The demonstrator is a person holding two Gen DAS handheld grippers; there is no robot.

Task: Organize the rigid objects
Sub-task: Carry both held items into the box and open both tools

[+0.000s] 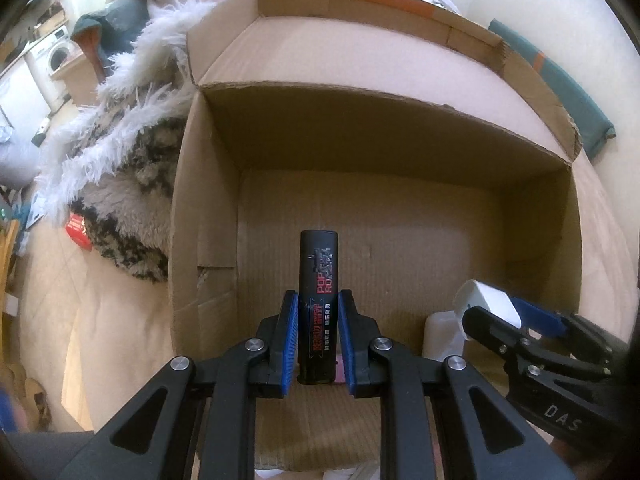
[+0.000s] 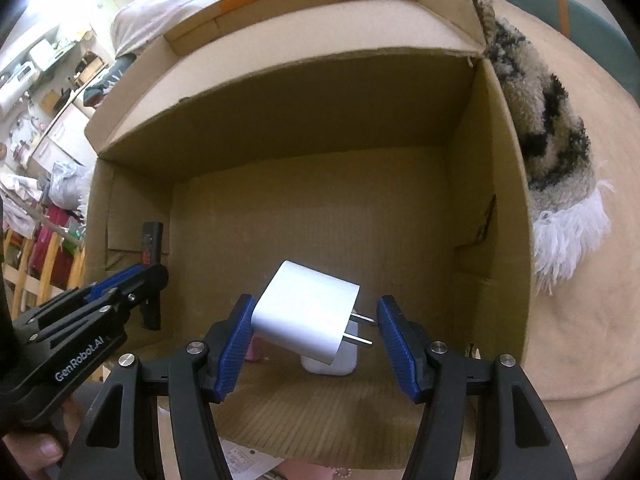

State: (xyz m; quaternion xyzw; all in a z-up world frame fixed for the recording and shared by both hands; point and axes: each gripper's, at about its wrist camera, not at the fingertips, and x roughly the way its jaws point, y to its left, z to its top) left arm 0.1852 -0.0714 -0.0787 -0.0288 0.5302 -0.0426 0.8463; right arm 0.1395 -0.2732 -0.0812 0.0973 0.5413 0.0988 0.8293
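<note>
My left gripper is shut on a black lighter-like stick with red "POP" print, held upright over the open cardboard box. The stick also shows in the right wrist view. My right gripper has its jaws wide apart. A white plug charger lies between them; its body touches the left pad and its prongs point at the right pad. Whether the right pad touches the prongs is unclear. The charger shows in the left wrist view. A second white object sits on the box floor below.
The box lies on a beige bed cover with its flaps up. A fluffy patterned blanket presses against the box's side. A small red packet lies by the blanket. A pink item is on the box floor.
</note>
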